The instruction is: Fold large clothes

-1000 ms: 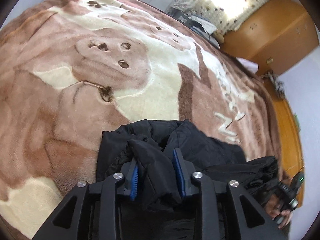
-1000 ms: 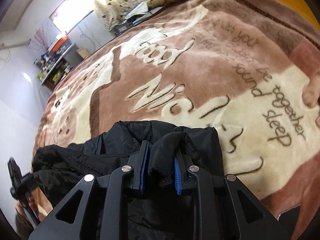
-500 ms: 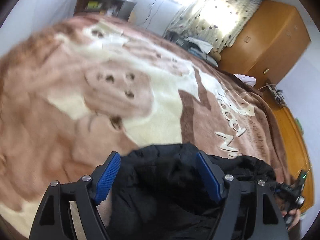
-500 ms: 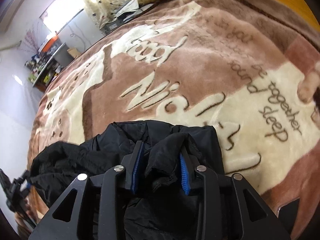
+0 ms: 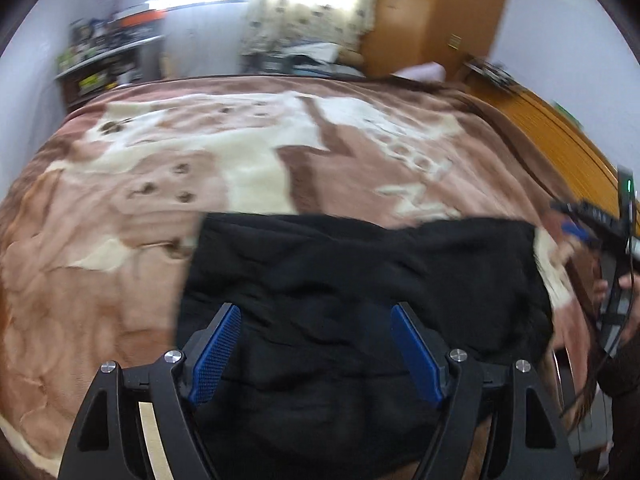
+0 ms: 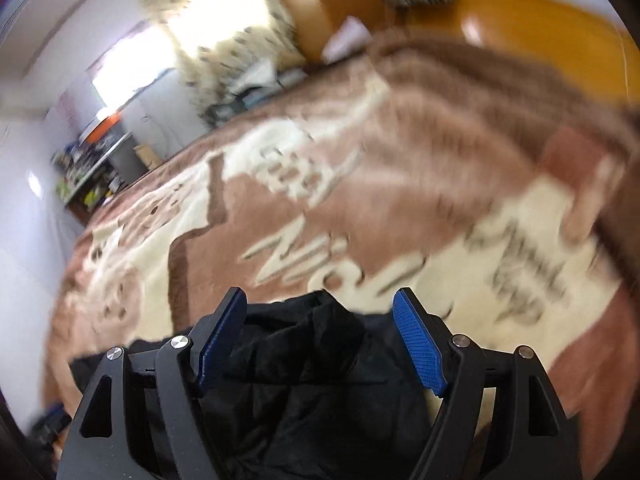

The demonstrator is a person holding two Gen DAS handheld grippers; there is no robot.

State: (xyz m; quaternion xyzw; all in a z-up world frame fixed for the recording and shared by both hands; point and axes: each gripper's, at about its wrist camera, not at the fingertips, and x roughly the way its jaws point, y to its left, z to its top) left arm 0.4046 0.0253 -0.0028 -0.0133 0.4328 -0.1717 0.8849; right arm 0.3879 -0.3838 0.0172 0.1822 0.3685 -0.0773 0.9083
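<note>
Beyond the black garment (image 5: 360,280) the brown blanket (image 5: 120,240) lies open and bare; shelves (image 5: 108,64) and wardrobe (image 5: 432,16) border its far edge

Bedroom in a home. Bed spread with a plush brown-and-cream blanket (image 5: 120,264) bearing cartoon figures and lettering; orange wooden wardrobe (image 5: 432,20) at the far wall; bright window with a spotted curtain (image 5: 304,12); cluttered shelf unit (image 5: 108,60) in the corner — household items, blurred; plain pale walls.
</note>
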